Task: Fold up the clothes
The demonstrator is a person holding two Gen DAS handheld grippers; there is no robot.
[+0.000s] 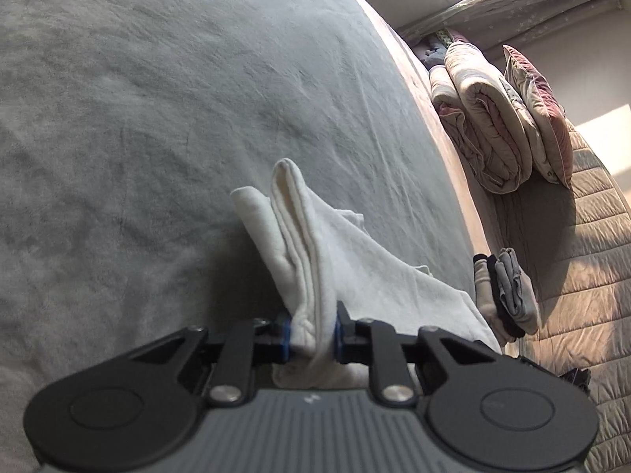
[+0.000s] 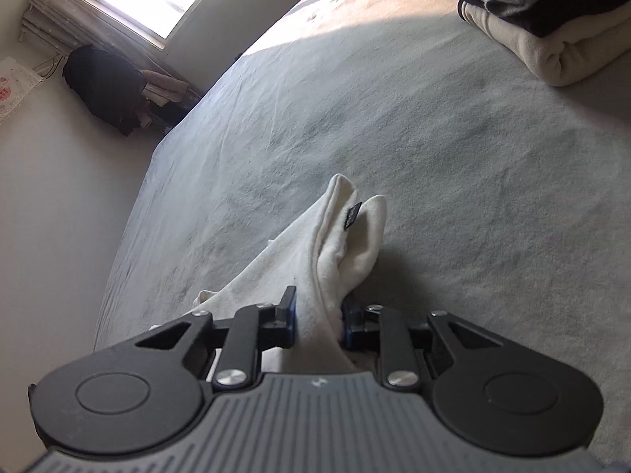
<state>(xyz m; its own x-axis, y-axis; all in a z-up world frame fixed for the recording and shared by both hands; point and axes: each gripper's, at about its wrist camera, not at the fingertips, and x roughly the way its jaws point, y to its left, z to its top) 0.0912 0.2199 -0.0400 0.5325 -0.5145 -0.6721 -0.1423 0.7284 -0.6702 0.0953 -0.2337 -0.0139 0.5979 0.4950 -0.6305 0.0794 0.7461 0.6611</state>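
A white garment [image 1: 315, 252] is held up over a grey bed cover [image 1: 157, 118]. In the left wrist view my left gripper [image 1: 312, 335] is shut on a bunched fold of it, blue pads pressing from both sides, and the cloth stretches away to the right. In the right wrist view my right gripper [image 2: 319, 319] is shut on another bunched part of the same white garment [image 2: 339, 244]. A small dark label [image 2: 352, 216] shows near the cloth's upper tip. The cloth trails to the left and down behind the fingers.
A stack of folded clothes [image 1: 508, 295] lies at the bed's right side; it shows large as folded clothes [image 2: 552, 27] at the top right. Rolled quilts and a pillow [image 1: 504, 118] sit further back. A dark bundle [image 2: 106, 86] rests under a window by the wall.
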